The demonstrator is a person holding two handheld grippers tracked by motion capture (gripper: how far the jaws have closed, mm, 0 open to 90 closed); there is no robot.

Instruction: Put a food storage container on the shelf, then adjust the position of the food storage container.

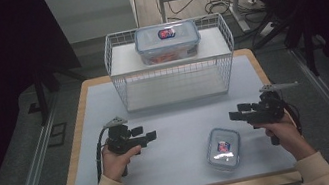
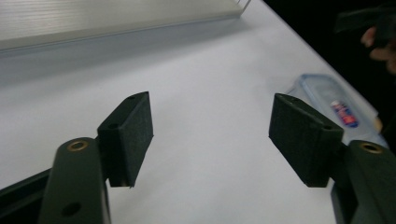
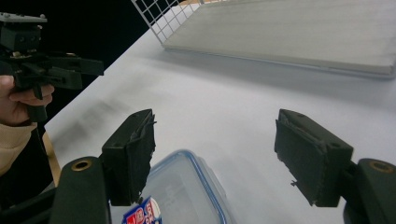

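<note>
Presently, findings as follows.

Scene: a table (image 1: 167,122) with a pale mat, a white wire rack (image 1: 171,63) at twelve o'clock, and a large lidded container (image 1: 167,42) on the rack's upper shelf.

Item in hand: the small container (image 1: 223,148), clear plastic with a blue-rimmed lid and a red-and-blue label, lies flat on the mat at about five o'clock from the table's centre, near the front edge.

Left gripper (image 1: 145,135): jaws spread wide with only bare mat between the pads; it has hold of nothing. It hangs at about nine o'clock of the small container, well apart.

Right gripper (image 1: 237,115): jaws likewise wide and empty. It hovers near the small container at about one o'clock (its own view has the lid just below the pads).

Handling, judged: light and apparently empty; rigid walls, though the smooth plastic may slip under the pads. The lid flaps could spring if pinched.

Recommended hold: across the short sides of the body, below the lid rim, pads square to the walls.
</note>
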